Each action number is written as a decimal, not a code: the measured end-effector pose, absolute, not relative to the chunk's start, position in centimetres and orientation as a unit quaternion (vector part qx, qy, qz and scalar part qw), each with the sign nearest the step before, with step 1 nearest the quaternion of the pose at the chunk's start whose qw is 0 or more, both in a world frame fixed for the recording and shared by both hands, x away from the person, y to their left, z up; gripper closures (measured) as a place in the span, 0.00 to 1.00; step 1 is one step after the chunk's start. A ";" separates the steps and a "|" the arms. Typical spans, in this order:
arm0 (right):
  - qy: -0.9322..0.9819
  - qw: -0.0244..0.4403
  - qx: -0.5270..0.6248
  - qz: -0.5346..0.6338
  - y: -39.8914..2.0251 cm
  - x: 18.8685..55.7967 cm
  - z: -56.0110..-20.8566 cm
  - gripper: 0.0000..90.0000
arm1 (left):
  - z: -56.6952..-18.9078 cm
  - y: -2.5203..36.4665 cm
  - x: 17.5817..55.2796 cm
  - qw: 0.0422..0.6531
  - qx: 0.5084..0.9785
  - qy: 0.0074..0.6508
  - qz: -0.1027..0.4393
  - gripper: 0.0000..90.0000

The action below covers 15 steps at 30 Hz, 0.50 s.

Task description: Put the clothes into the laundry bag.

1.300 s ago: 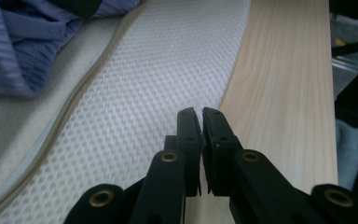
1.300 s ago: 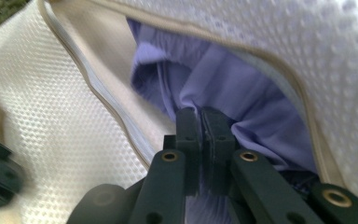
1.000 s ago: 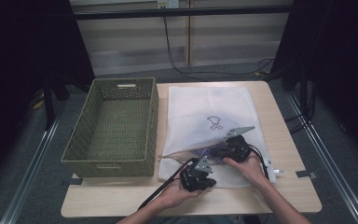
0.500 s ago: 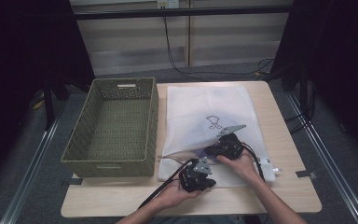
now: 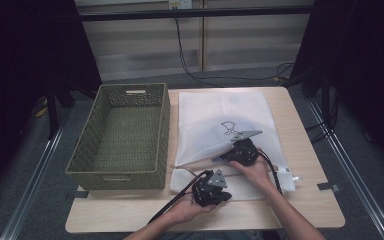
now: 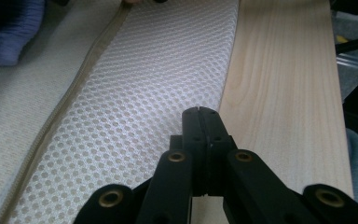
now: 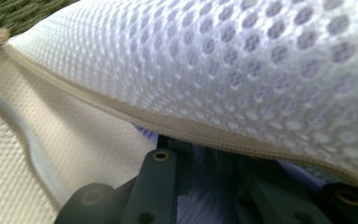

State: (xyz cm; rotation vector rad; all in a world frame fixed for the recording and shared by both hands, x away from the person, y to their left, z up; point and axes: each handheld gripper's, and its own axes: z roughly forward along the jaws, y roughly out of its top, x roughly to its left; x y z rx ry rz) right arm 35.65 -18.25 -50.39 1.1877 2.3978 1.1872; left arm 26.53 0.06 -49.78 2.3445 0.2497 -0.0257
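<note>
Right now we have a white mesh laundry bag (image 5: 230, 127) lying flat on the wooden table (image 5: 307, 150), its long axis running near to far, just right of the green woven basket (image 5: 122, 137). Our right gripper (image 5: 241, 150) sits at the bag's near end, lifting the upper mesh layer, with its jaws pushed in under the zipper edge (image 7: 121, 112); we cannot tell whether they are closed on anything. Our left gripper (image 6: 200, 114) is clenched, jaws pressed together with nothing clearly between them, hovering at the bag's near edge, nearer to us than the right. The left gripper view adds the zipper line and something blue (image 6: 7, 28) beside it, which the high view hides.
</note>
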 end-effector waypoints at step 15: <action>0.794 0.145 0.433 0.401 -18.1 37.3 -50.5 0.87 | -49.9 0.1 26.7 0.388 0.916 0.101 -0.020 1.00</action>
